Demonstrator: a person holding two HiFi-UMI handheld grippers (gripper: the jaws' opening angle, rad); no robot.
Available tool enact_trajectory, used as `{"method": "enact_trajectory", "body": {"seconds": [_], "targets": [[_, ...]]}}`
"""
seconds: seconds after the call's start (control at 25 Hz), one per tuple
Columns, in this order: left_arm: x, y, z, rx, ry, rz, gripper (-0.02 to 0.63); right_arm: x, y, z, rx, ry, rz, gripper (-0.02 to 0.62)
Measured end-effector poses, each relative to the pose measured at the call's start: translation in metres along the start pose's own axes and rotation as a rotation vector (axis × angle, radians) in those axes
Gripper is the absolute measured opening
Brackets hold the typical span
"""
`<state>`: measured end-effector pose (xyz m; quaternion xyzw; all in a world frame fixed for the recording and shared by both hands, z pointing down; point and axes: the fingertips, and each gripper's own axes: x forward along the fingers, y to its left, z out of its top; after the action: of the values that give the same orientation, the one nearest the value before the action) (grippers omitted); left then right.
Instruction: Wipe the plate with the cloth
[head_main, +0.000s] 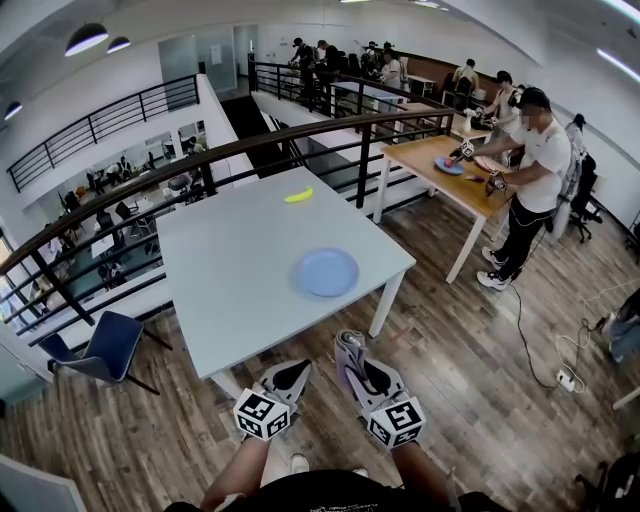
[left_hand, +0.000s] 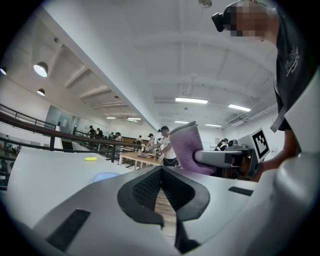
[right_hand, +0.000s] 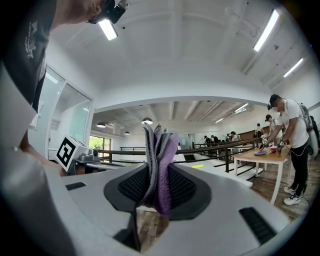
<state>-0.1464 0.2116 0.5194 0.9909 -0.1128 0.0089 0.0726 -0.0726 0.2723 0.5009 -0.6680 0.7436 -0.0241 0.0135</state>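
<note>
Purple cloth (right_hand: 160, 167) sits pinched in right tool (right_hand: 158, 186); left tool (left_hand: 161, 170) pressed together, both short of table (head_main: 285, 322) edge.

a white desk (head_main: 230, 260) stands on a wood-plank floor (head_main: 450, 350). a round blue plate (head_main: 326, 272) lies flat near its right edge. a small yellow object (head_main: 298, 195) lies well apart from it, by the far edge.

Right gripper (right_hand: 156, 192) clamped on folded cloth (right_hand: 159, 165) (purple and grey), upright between jaws.
</note>
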Motion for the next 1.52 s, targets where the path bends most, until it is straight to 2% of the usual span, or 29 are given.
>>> {"method": "enact_trajectory", "body": {"seconds": [0.4, 0.96, 1.12, 1.52], "targets": [[-0.004, 0.007, -0.002, 0.001, -0.005, 0.025, 0.012, 0.003, -0.001, -0.006, -0.003, 0.01, 0.002, 0.117], [-0.017, 0.074, 0.004, 0.003, 0.0, -0.001, 0.012, 0.059, 0.01, -0.008, -0.007, 0.005, -0.054, 0.117], [0.0, 0.084, -0.002, -0.009, 0.006, 0.002, 0.012, 0.068, -0.009, -0.012, -0.009, 0.021, -0.057, 0.117], [0.067, 0.096, 0.019, -0.009, 0.011, 0.009, 0.012, 0.092, -0.075, 0.007, -0.006, 0.024, -0.051, 0.117]]}}
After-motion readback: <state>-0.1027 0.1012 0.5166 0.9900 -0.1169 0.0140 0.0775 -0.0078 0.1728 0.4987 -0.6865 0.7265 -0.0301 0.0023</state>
